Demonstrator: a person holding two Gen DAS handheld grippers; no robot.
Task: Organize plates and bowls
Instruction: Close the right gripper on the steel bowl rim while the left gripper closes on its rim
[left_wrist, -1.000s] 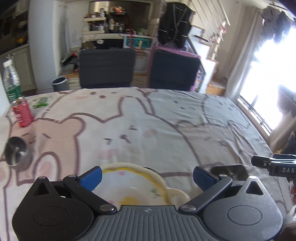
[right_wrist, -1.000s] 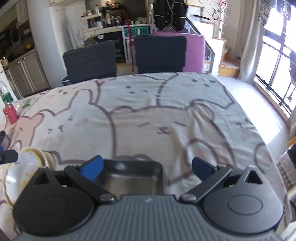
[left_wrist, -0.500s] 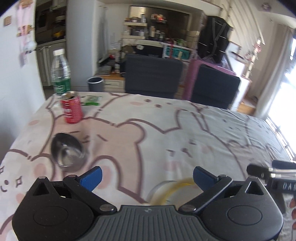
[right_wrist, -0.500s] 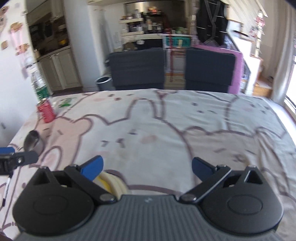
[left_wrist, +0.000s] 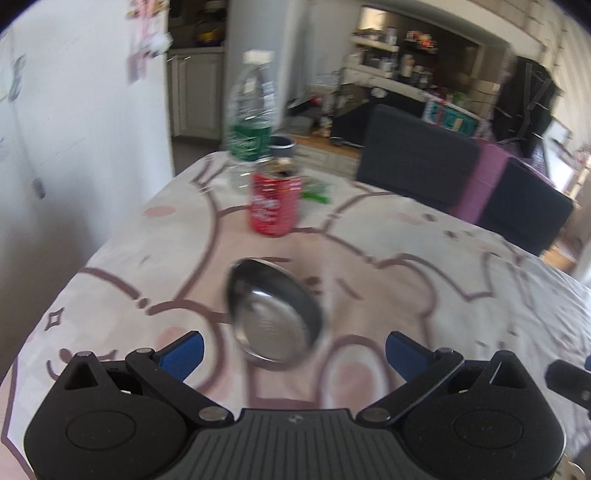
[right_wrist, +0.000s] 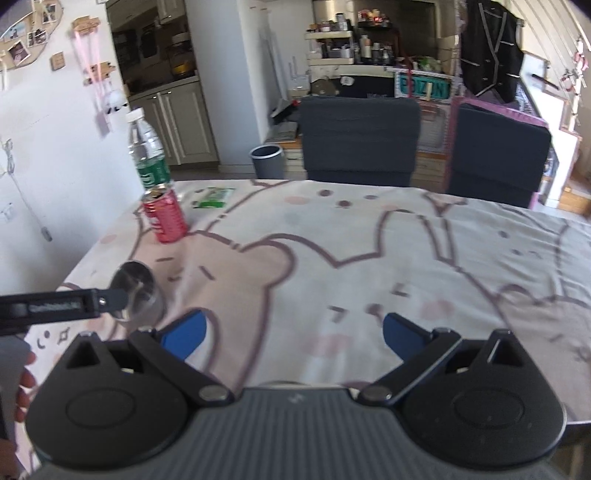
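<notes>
A small steel bowl (left_wrist: 272, 314) lies on the cartoon-print tablecloth, just ahead of my left gripper (left_wrist: 293, 350), which is open with the bowl between and beyond its blue fingertips. In the right wrist view the same steel bowl (right_wrist: 142, 286) sits at the left, partly behind the left gripper's body (right_wrist: 51, 306). My right gripper (right_wrist: 293, 334) is open over bare cloth, holding nothing. The yellow-rimmed plate and steel tray seen earlier are out of view.
A red soda can (left_wrist: 275, 201) and a clear water bottle (left_wrist: 253, 118) stand behind the bowl near the table's left edge. A green packet (right_wrist: 212, 197) lies beyond them. Two dark chairs (right_wrist: 358, 142) stand at the far side. A white wall (left_wrist: 74, 129) runs along the left.
Both grippers have swung left across the table. The yellow-rimmed plate and steel tray dropped out of view, and the steel bowl now sits in front of the left gripper.
</notes>
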